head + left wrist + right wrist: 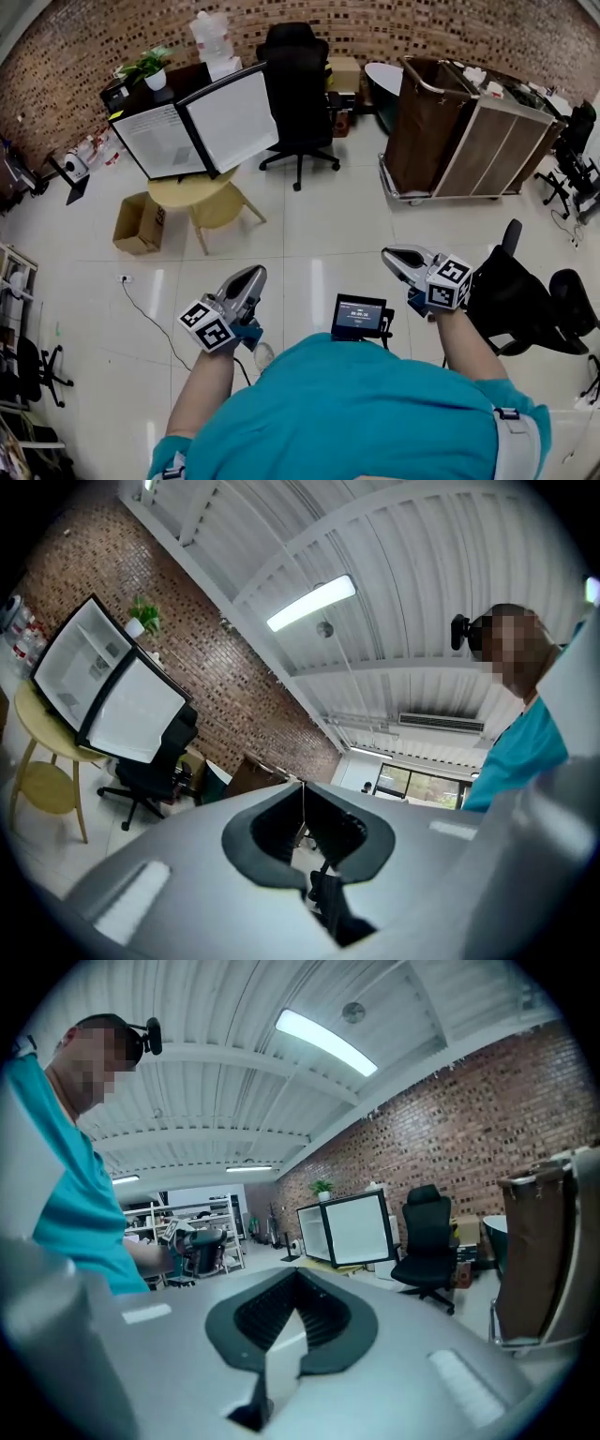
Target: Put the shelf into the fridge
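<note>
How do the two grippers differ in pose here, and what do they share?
In the head view the left gripper points forward and to the right, while the right gripper points sideways to the left. The left gripper view is strongly tilted, with the fridge far off to its left; the right gripper view is nearly level, with the fridge near its centre. Shared: both are shut, hold nothing, and are well short of the fridge.

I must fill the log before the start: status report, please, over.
Left gripper shut, empty. Right gripper shut, empty. Fridge stands open on the yellow table, across the floor. Shelf not spotted.
</note>
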Motion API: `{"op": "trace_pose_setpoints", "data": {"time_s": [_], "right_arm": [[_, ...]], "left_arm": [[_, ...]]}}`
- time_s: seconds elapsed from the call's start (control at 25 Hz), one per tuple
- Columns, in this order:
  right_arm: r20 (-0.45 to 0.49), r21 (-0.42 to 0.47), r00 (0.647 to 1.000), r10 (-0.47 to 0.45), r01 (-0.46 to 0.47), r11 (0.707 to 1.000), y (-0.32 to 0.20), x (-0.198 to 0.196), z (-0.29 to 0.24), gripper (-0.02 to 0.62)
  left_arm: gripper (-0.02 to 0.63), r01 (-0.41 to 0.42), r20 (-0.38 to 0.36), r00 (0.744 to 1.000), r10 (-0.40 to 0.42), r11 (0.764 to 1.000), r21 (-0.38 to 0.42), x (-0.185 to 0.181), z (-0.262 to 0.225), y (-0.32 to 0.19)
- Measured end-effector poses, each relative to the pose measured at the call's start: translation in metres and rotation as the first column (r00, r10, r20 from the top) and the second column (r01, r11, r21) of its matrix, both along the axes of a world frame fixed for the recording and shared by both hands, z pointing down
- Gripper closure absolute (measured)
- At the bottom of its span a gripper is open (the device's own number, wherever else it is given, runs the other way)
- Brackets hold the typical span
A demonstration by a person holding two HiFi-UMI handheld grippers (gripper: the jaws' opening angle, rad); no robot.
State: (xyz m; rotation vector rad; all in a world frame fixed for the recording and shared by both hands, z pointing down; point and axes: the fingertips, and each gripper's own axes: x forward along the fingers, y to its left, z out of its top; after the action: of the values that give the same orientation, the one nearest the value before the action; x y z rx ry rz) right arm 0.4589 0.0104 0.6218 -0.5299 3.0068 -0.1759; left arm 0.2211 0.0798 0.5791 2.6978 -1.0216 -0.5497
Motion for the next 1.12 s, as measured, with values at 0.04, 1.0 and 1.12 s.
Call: {"op": "trace_pose_setpoints", "data": {"time_s": [0.04,1.0,1.12], "right_arm": [[0.007,-0.008,1.000,0.003,-0.003,1.000,0.005,0.013,0.001,0.594],[0.144,-0.088,0.983,0.113,-0.101,0.991,0.155,0.062,-0.003,0.594],[0.138,-0.073,0.985,0.100,-0.091,0.993,0.159,0.081,-0.001,0.594]], "left_arm": [[0.598,-0.010,0.012,1.000,0.010,1.000,0.000,0.017,-0.001,0.006],[0.603,-0.016,0.367,0.929,-0.045,0.987,0.160,0.069,0.035,0.139],[0.603,0.027,0.340,0.937,-0.080,0.987,0.159,0.081,0.039,0.143]]}}
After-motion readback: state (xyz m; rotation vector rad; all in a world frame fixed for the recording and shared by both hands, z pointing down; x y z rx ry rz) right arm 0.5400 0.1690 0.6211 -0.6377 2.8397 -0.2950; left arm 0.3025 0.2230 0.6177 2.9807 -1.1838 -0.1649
